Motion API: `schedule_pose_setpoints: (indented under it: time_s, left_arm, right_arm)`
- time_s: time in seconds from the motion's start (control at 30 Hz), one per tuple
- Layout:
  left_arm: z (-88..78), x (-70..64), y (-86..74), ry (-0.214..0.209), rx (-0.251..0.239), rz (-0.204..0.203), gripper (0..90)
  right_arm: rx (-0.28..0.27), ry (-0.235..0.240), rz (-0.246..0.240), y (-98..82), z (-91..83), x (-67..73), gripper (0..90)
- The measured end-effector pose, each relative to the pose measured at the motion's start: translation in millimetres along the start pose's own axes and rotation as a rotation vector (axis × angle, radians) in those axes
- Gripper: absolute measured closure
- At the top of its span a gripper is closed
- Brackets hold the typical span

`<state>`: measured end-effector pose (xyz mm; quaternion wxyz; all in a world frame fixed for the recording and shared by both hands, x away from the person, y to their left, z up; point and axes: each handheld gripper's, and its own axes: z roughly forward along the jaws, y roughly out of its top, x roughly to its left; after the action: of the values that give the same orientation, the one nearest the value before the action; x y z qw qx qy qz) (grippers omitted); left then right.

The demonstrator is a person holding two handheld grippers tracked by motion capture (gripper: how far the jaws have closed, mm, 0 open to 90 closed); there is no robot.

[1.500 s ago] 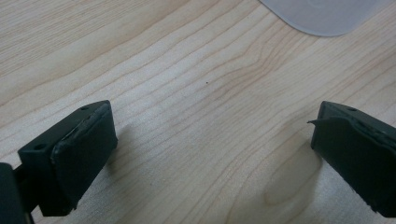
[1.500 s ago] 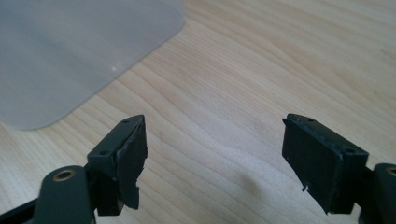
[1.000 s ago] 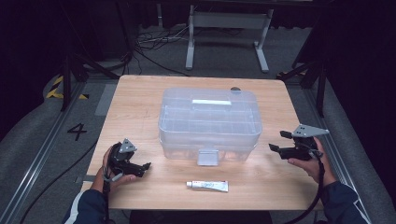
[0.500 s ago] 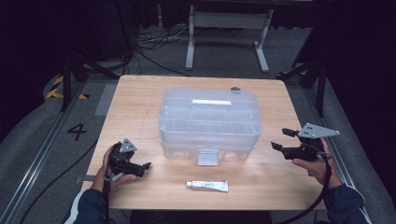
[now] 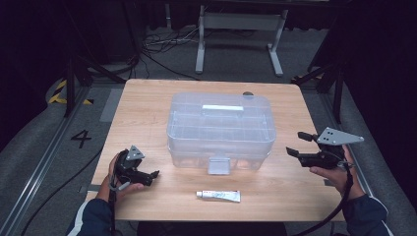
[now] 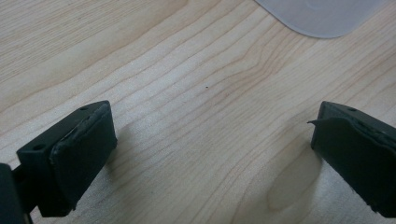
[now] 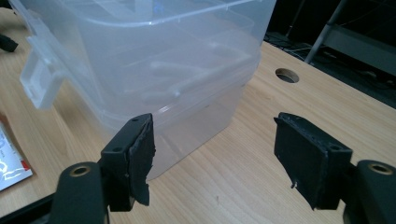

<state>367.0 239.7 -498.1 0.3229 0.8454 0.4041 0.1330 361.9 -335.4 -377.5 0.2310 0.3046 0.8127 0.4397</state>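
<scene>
My left gripper [image 5: 147, 175] rests on the table [image 5: 142, 105], jaws spread and empty. The clear box [image 5: 221, 129] sits mid-table — my right gripper [image 5: 301, 145] hovers beside it, jaws wide. Closing carelessly could shove the box sideways — smooth plastic slips.

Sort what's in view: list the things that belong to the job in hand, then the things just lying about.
Job in hand:
- clear plastic box, lid on, front latch
- right gripper, open, beside the box
- left gripper, open, over bare table

Lying about:
- white tube in front of the box
- cables on the floor
- metal stand behind the table
</scene>
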Motion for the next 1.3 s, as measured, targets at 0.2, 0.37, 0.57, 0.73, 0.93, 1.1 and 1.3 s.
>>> schedule_pose_setpoints:
  time_s: [0.2,0.37,0.57,0.73,0.93,1.1,1.3]
  left_arm:
    - [-0.1,-0.2,0.0,-0.001,0.001,-0.001,0.4]
    - [0.0,-0.5,0.1,0.004,0.0,-0.003,0.5]
    - [0.3,-2.1,0.6,0.017,0.001,-0.017,0.5]
    - [0.8,-2.4,1.1,0.022,0.0,-0.02,0.4]
    - [1.2,-3.1,1.4,0.023,0.0,-0.03,0.1]
    - [1.3,-3.5,1.5,0.027,0.0,-0.033,0.1]
    - [1.4,-3.6,1.4,0.027,-0.001,-0.033,0.1]
  right_arm:
    - [-0.016,0.019,-0.005,9.7,2.5,-4.6,29.2]
    - [-0.03,0.014,0.009,22.3,4.5,-13.2,29.0]
    - [-0.057,0.005,-0.007,46.2,7.4,-18.8,30.2]
    - [-0.053,0.025,-0.051,67.4,12.7,-16.2,33.9]
    - [-0.056,0.04,-0.084,87.7,24.3,-10.5,34.6]
    - [-0.031,0.069,-0.096,99.0,41.0,-3.8,36.2]
    - [-0.005,0.095,-0.129,112.8,62.4,5.2,38.4]
